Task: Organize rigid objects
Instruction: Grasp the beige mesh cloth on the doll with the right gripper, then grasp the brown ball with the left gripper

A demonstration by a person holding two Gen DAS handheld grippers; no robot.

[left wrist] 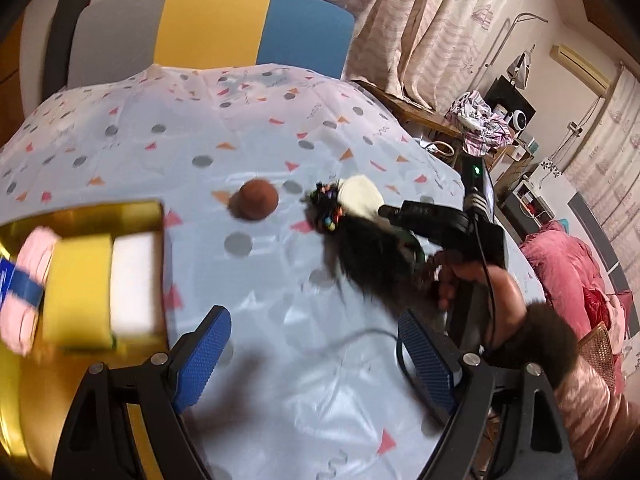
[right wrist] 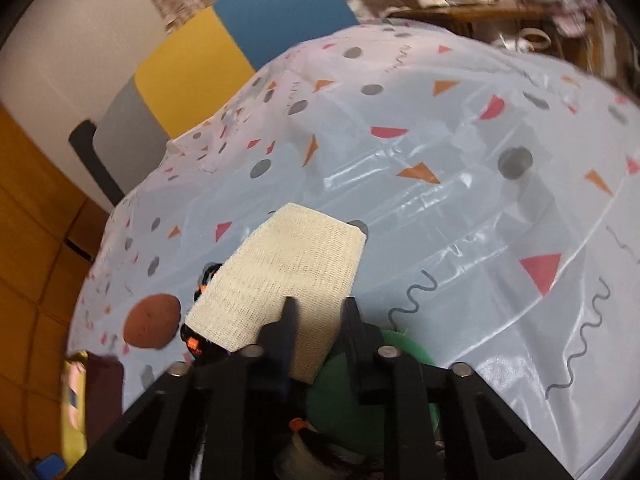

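A cream-coloured roll of woven gauze bandage (right wrist: 288, 276) was grasped between the fingers of the right gripper (right wrist: 318, 322), lifted above the desk (right wrist: 460, 208) with its patterned plastic cloth. The left gripper (left wrist: 316, 344) was held released and empty near a gold-coloured box (left wrist: 132, 210) already containing a yellow sponge block (left wrist: 78, 292). Judged from this, the roll would be best carried level to the box and lowered into a free gap. A brown round ball (left wrist: 256, 200) lay nearby. A dark, beaded tangle under the roll was hard to identify, and the box was cut off.
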